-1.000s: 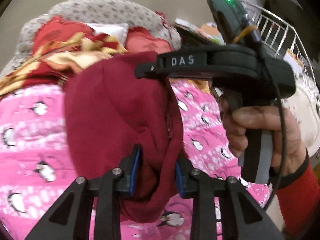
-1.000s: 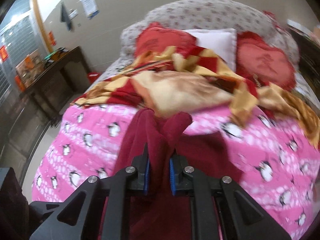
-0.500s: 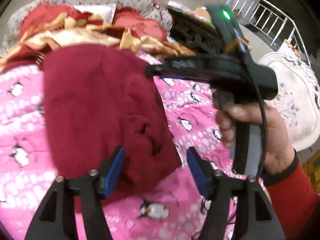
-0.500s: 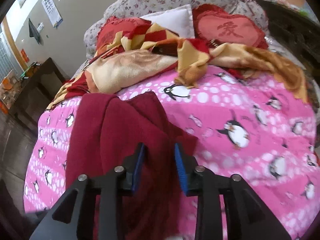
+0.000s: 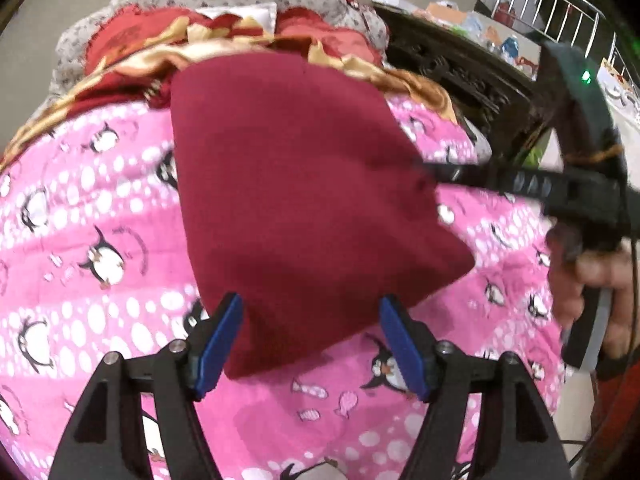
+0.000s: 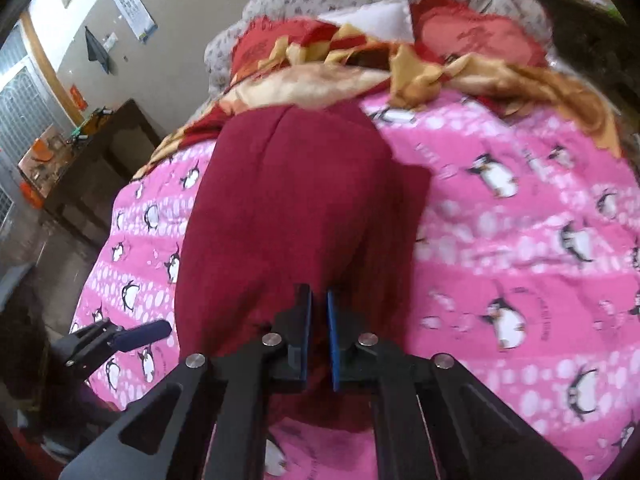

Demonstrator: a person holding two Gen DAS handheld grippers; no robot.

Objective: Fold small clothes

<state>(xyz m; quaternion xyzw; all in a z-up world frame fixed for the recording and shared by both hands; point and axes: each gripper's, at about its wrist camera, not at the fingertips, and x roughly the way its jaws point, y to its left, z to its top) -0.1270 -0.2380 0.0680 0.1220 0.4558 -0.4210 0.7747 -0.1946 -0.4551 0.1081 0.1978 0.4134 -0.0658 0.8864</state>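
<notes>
A dark red garment (image 5: 304,200) lies folded on the pink penguin bedspread (image 5: 92,208). My left gripper (image 5: 312,340) is open, its blue pads on either side of the garment's near corner, holding nothing. In the right wrist view the same garment (image 6: 280,208) stretches away from me. My right gripper (image 6: 318,336) is shut on the garment's near edge. The right gripper's fingers (image 5: 460,174) reach in to the garment's right edge in the left wrist view. The left gripper's pad (image 6: 144,334) shows at the lower left in the right wrist view.
A crumpled red and gold blanket (image 6: 360,72) and red pillows (image 6: 476,36) lie at the head of the bed. A dark wooden table (image 6: 80,160) stands left of the bed. Dark furniture (image 5: 460,80) and a metal railing (image 5: 560,8) stand to the right.
My left gripper let go of the red garment and opened wide. The garment dropped flat on the bedspread. My right gripper loosened briefly, then closed again on the near edge.
</notes>
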